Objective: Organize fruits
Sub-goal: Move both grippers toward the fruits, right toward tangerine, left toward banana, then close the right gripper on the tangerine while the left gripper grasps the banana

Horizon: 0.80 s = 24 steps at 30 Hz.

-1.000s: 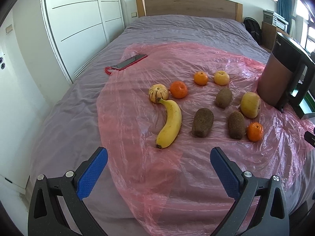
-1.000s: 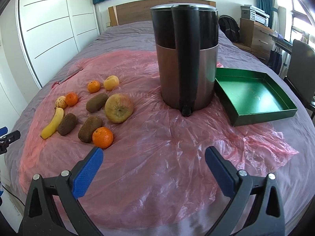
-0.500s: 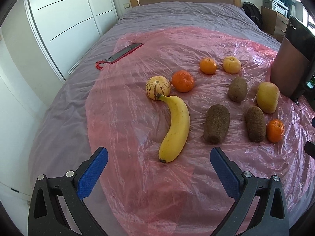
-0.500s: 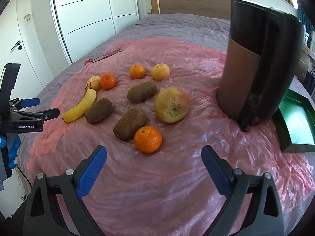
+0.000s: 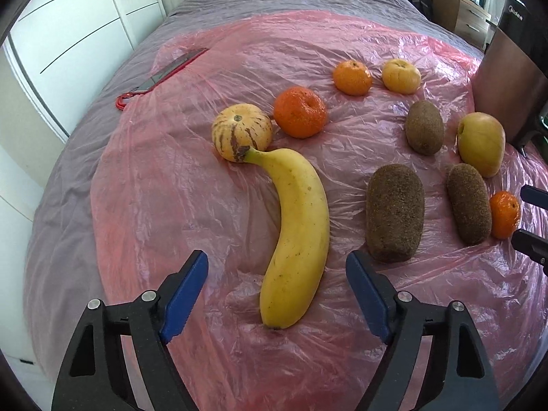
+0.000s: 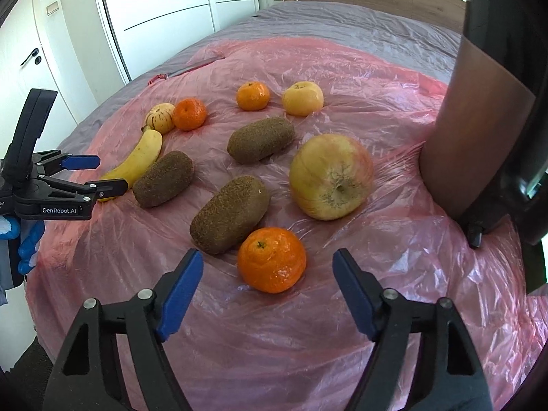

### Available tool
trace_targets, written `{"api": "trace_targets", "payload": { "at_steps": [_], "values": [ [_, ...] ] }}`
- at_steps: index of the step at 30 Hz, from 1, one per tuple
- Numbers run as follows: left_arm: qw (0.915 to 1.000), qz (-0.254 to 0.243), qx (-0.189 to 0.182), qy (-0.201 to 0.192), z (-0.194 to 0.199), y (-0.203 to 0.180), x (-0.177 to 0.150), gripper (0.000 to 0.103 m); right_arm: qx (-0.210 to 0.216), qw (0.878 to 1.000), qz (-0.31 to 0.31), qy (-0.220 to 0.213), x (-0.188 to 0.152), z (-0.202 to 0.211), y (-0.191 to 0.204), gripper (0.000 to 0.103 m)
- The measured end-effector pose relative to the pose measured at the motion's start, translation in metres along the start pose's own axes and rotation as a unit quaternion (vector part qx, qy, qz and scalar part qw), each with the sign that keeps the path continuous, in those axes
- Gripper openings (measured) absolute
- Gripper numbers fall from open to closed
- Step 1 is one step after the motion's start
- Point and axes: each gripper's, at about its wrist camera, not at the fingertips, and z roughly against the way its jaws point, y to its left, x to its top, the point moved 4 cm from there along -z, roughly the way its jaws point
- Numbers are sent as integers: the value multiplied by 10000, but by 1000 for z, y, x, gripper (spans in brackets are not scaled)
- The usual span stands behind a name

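Left gripper (image 5: pixel 276 294) fingers just narrowed, pressing nothing; right gripper (image 6: pixel 268 291) agape.

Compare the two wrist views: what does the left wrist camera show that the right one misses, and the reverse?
Only the left wrist view: the left gripper head-on, jaws just closing, open around the banana tip without touching; the phone seen clearly.
Only the right wrist view: the right gripper head-on, open before the nearest tangerine; the person's blue-gloved hand; the wardrobe door handle.
Both: banana, three kiwis, apple, pink plastic sheet, kettle.
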Motion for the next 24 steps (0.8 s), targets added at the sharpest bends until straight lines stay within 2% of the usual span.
{"api": "trace_targets", "payload": {
  "at_steps": [6,8,13,20,24],
  "values": [
    [9999,-125,-77,63,-13,-3,5,66,24,9999,106,131,0,-15,-2,102],
    [9998,-185,-77,51,-15,-4,8,64,61,9998,81,160,-1,-17,-4,95],
    [9994,-328,-72,49,-20,-5,14,60,110,9998,48,180,-1,-21,-8,85],
    [9987,-493,-81,39,-22,-11,15,54,85,9999,147,-23,5,-8,-9,85],
    [9985,-529,-108,46,-24,-13,15,48,175,9993,309,111,6,-17,-5,85]
  ]
}}
